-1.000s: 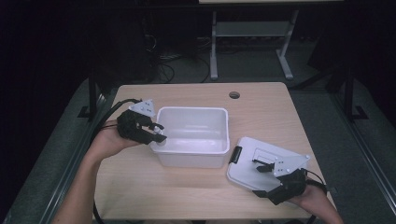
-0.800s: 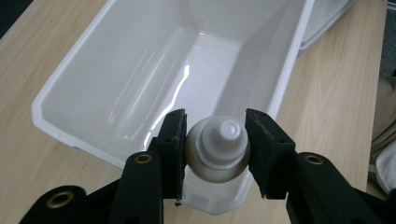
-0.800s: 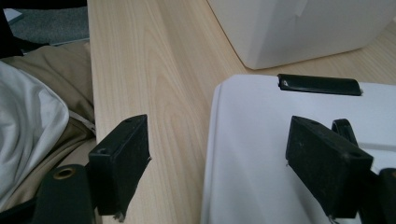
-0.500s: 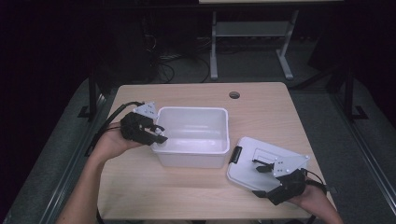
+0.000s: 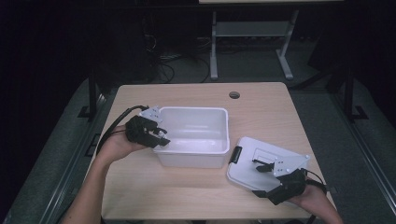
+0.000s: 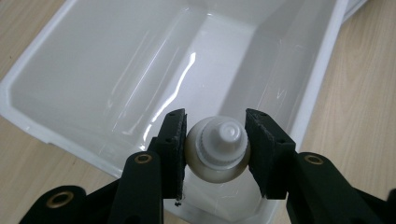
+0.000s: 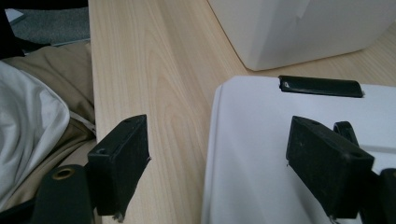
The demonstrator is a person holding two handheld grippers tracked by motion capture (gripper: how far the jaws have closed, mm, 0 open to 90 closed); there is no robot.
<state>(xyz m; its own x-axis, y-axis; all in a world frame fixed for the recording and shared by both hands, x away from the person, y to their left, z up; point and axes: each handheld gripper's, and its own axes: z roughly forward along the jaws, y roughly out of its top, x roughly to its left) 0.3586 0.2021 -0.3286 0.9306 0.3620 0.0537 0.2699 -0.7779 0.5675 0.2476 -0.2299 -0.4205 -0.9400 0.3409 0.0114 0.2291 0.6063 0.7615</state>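
Observation:
My left gripper (image 5: 158, 136) is shut on a small white bottle (image 6: 219, 140), cap end towards the camera, with a pad against each side. It hangs over the near left corner of an open white plastic bin (image 5: 196, 110), just above the rim (image 6: 42, 133). My right gripper (image 5: 260, 179) stands open at the table's front right. One of its jaws is over the bin's white lid (image 5: 261, 154) and the other over bare wood, so the lid's edge (image 7: 212, 140) lies between them, untouched.
The light wooden table (image 5: 187, 191) has a round cable hole (image 5: 234, 95) at the back. The lid carries a black latch (image 7: 321, 86) on the side facing the bin (image 7: 299, 28). The person's clothing (image 7: 28, 121) lies beyond the table edge.
The left hand has sunk a little with the bottle, closer to the bin's corner. The right gripper and the lid have kept still.

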